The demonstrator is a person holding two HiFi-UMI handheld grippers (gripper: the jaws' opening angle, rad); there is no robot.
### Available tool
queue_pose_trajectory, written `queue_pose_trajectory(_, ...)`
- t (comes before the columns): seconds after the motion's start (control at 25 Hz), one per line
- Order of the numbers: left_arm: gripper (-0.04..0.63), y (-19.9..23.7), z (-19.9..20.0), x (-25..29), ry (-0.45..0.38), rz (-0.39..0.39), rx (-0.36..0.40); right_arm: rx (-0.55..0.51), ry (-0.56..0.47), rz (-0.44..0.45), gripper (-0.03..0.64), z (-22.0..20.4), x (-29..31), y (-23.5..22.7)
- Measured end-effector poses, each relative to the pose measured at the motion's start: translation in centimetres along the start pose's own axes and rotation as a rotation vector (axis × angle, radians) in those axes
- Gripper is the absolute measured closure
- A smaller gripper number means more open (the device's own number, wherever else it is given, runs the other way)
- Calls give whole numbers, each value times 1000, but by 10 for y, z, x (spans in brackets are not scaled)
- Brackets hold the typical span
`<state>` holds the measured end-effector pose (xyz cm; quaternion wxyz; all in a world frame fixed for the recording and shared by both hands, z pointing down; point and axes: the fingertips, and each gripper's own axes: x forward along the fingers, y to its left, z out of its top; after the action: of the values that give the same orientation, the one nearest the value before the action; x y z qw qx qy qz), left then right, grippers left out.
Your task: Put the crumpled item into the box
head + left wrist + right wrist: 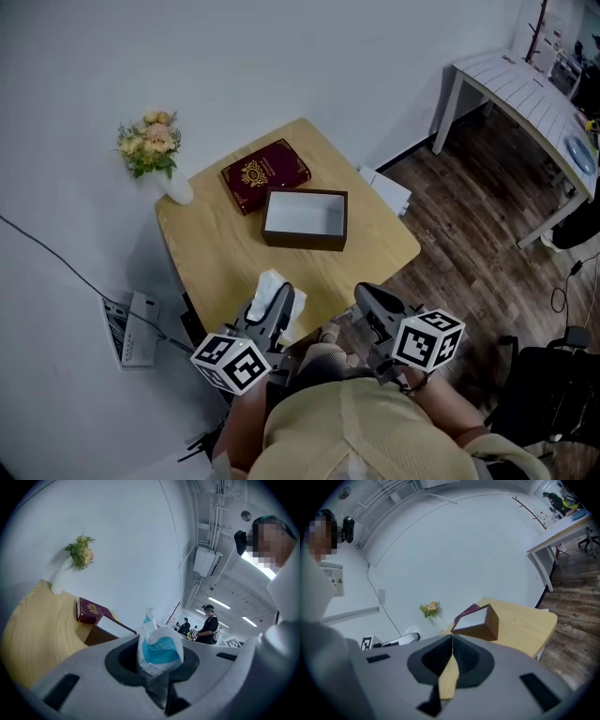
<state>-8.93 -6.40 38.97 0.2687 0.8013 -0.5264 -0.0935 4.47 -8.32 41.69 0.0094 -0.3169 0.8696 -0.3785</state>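
A crumpled white and blue packet [158,649] is pinched upright between the jaws of my left gripper [157,665]. In the head view the same packet [269,285] sticks out of the left gripper [275,302] over the table's near edge. The open dark brown box [305,218] with a white inside sits mid-table, ahead of both grippers; it also shows as the box [107,629] and the box [477,622]. My right gripper [370,302] hovers at the near right edge, and in its own view the right gripper [452,643] has its jaws pressed together with nothing in them.
A burgundy lid or book [265,174] lies just behind the box on the wooden table [384,248]. A vase of flowers [152,148] stands at the far left corner. A power strip [131,328] lies on the floor at left. A white table [525,89] stands far right.
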Motion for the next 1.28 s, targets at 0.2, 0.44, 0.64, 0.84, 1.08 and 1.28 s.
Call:
queue_pose_trajectory(0.2,528,14,12,18,12,-11,-3,-4,9,2,588,11,20,0)
queue_pose_trajectory(0.44,528,26,24,41,14,-19,-3,-9,16,-5,588,25,39,-8)
queue_pose_trajectory(0.64,528,32,34,61,19,-51,-2,-6,28,-18,588,34,57,-16)
queue_pose_trajectory(0.84,528,38,42,78,26,-71,1,-11,33,-23,588,45,72,-19)
queue_pose_trajectory(1.08,528,44,53,94,38,-96,4,-24,29,-51,588,60,85,-25)
queue_pose_trajectory(1.28,528,47,62,107,33,-115,-5,-38,27,-69,588,68,91,-28)
